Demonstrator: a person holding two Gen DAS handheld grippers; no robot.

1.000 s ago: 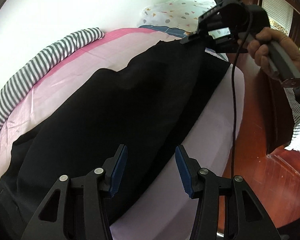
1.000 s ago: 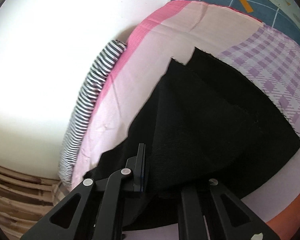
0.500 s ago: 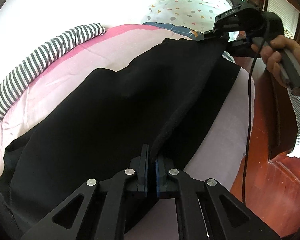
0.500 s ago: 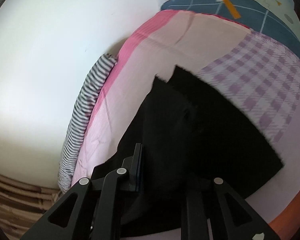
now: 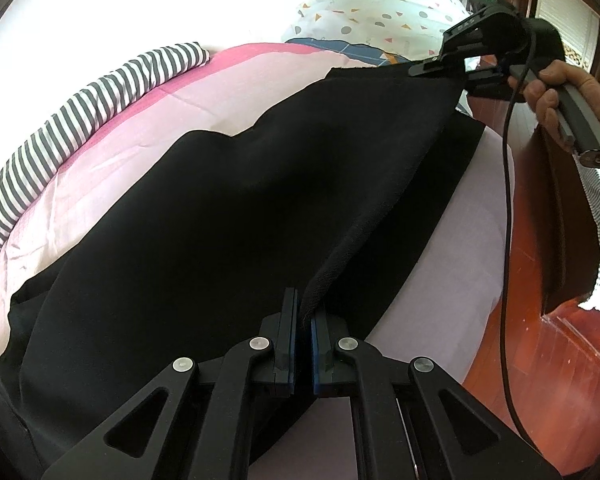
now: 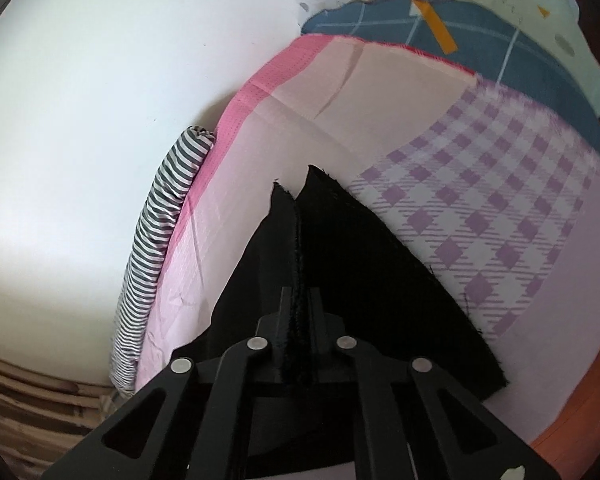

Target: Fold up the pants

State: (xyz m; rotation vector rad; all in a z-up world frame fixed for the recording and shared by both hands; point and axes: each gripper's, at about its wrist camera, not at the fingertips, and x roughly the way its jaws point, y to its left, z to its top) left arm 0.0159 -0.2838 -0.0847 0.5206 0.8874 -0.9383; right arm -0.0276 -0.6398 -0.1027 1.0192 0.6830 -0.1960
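Observation:
Black pants [image 5: 228, 216] lie along a pink and lilac bed sheet [image 5: 148, 108]. My left gripper [image 5: 305, 312] is shut on the near edge of the pants, which rises taut from its jaws. My right gripper [image 5: 452, 68], held in a hand at the upper right, is shut on the far end of the same edge. In the right wrist view my right gripper [image 6: 300, 312] pinches a fold of the pants [image 6: 364, 264], and the leg ends hang down onto the sheet [image 6: 500, 216].
A striped grey and white roll [image 5: 72, 108] lies along the bed's far side by the white wall. A spotted pillow [image 5: 380, 8] and a blue checked cloth [image 6: 480, 40] sit at the head. A red wooden floor [image 5: 540, 360] is to the right. A cable [image 5: 506, 216] hangs from the right gripper.
My left gripper was open a second ago and has shut on the pants' edge. Both grippers have lifted that edge, and the right one has moved further from the left.

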